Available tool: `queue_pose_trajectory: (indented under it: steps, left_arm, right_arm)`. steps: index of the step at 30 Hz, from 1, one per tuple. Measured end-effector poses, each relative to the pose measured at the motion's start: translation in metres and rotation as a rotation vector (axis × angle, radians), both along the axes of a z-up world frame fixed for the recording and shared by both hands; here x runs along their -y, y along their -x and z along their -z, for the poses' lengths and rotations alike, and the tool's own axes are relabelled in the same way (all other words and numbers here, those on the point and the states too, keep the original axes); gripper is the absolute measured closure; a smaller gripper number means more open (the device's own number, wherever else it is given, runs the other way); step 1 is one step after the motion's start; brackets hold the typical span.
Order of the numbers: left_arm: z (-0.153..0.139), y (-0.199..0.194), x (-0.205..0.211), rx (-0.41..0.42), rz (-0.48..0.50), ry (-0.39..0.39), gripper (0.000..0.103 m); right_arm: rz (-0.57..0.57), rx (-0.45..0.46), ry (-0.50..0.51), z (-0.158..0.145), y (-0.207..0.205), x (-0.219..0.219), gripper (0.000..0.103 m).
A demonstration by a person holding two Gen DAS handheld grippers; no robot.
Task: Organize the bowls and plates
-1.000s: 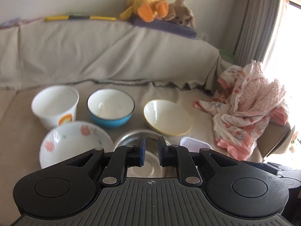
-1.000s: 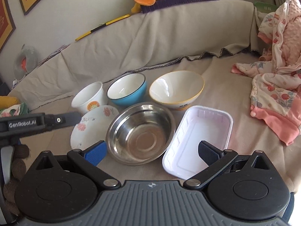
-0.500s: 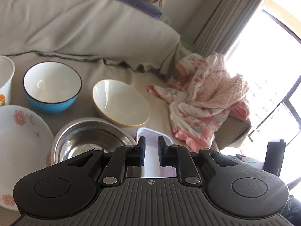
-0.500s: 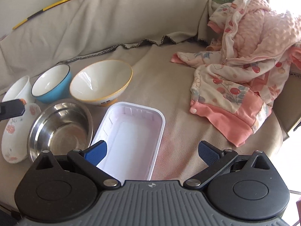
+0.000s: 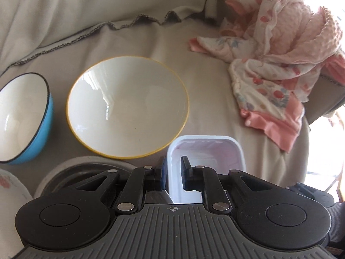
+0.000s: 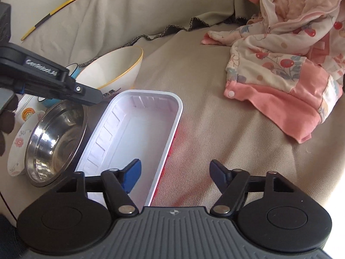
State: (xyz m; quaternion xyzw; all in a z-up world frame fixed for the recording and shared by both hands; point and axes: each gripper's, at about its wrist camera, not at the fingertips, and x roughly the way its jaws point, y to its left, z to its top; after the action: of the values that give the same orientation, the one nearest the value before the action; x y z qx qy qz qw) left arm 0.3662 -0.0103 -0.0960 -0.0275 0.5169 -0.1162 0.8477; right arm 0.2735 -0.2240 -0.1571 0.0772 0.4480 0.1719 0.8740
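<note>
A white plastic tray (image 6: 138, 133) lies on the sofa seat, also in the left wrist view (image 5: 207, 151). My right gripper (image 6: 174, 174) is open, its fingers straddling the tray's right rim. My left gripper (image 5: 174, 172) has its jaws close together with a small gap, empty, over the tray's left rim. A yellow-rimmed white bowl (image 5: 127, 105) sits beyond, a blue bowl (image 5: 21, 118) to its left. A steel bowl (image 6: 56, 138) sits left of the tray, partly on a flowered plate (image 6: 16, 149).
A pink and white pile of baby clothes (image 6: 286, 49) lies on the right of the seat (image 6: 204, 86), also in the left wrist view (image 5: 280, 60). The covered sofa back (image 5: 86, 10) rises behind. A white cup (image 6: 27, 113) stands at far left.
Both grippers moved forward and down toward the tray. The right gripper's jaws narrowed somewhat and now straddle the tray's right rim. The left gripper now hangs over the tray's left rim.
</note>
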Motion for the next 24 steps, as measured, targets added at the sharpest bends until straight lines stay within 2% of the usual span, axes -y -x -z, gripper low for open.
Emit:
queue_pose_trajectory:
  steps: [5, 7, 9, 11, 13, 16, 18, 20, 24]
  left_arm:
    - [0.018, -0.015, 0.015, -0.084, 0.013, 0.000, 0.087]
    - [0.024, -0.020, 0.022, -0.118, 0.021, 0.005, 0.087]
    - [0.029, -0.026, 0.027, -0.149, 0.020, 0.082, 0.087]
    - [0.031, -0.032, 0.038, -0.177, 0.028, 0.218, 0.087]
    - [0.032, -0.038, 0.047, -0.177, 0.038, 0.276, 0.087]
    - [0.021, -0.037, 0.058, -0.123, 0.043, 0.165, 0.087]
    - [0.008, -0.028, 0.057, -0.070, 0.067, 0.050, 0.087]
    - [-0.001, -0.018, 0.049, -0.055, 0.079, -0.033, 0.087]
    - [-0.004, -0.011, 0.033, -0.100, 0.069, -0.079, 0.087]
  right_arm:
    - [-0.057, -0.047, -0.143, 0.009, -0.017, 0.008, 0.049]
    - [-0.083, -0.061, -0.196, 0.009, -0.022, 0.008, 0.050]
    - [-0.107, -0.036, -0.217, 0.004, -0.026, 0.007, 0.051]
    - [-0.110, 0.038, -0.194, -0.009, -0.028, 0.009, 0.051]
    - [-0.092, 0.090, -0.164, -0.018, -0.033, 0.014, 0.051]
    - [-0.015, 0.063, -0.148, -0.020, -0.046, 0.030, 0.051]
    - [-0.013, 0.015, -0.190, -0.015, -0.046, 0.039, 0.051]
    - [-0.027, -0.045, -0.231, -0.006, -0.042, 0.041, 0.051]
    - [-0.067, -0.126, -0.286, 0.007, -0.035, 0.028, 0.050]
